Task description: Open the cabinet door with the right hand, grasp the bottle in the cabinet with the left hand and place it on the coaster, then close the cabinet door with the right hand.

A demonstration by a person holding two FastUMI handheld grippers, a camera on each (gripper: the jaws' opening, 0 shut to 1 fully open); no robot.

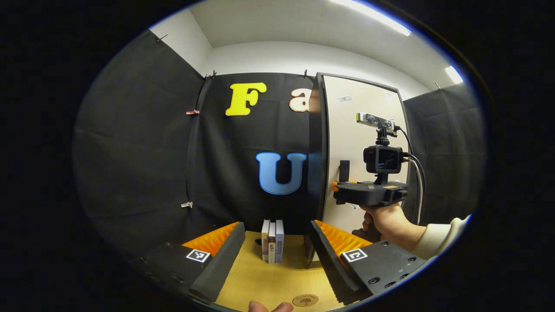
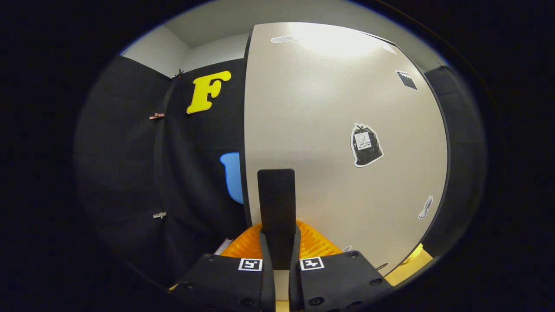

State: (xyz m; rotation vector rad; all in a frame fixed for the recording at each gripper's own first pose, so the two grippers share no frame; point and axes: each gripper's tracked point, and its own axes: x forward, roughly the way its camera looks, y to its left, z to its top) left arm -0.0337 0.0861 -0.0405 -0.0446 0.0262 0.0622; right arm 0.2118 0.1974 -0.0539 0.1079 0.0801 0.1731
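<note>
The right hand-held gripper (image 2: 277, 255) has both fingers pressed on the black handle (image 2: 276, 203) of the cabinet door (image 2: 342, 108), the handle standing upright with its long axis vertical. In the left gripper view that same hand-held gripper (image 1: 338, 186) meets the handle (image 1: 344, 170) at the door's (image 1: 360, 130) left edge, gripped by a hand (image 1: 388, 221) in a pale sleeve. The door looks pulled slightly out from the cabinet, though how far is hard to judge. It carries a few stickers, among them a black bag-shaped one (image 2: 365, 145) (its print too small to read).

The left hand-held gripper (image 1: 277, 255) hangs open with nothing between its fingers, above the yellow tabletop (image 1: 269, 281). Three books (image 1: 272, 240) stand upright ahead of it, spines facing the camera, their lettering illegible. A round wooden coaster (image 1: 305, 300) lies near the bottom edge, a small emblem on it.
</note>
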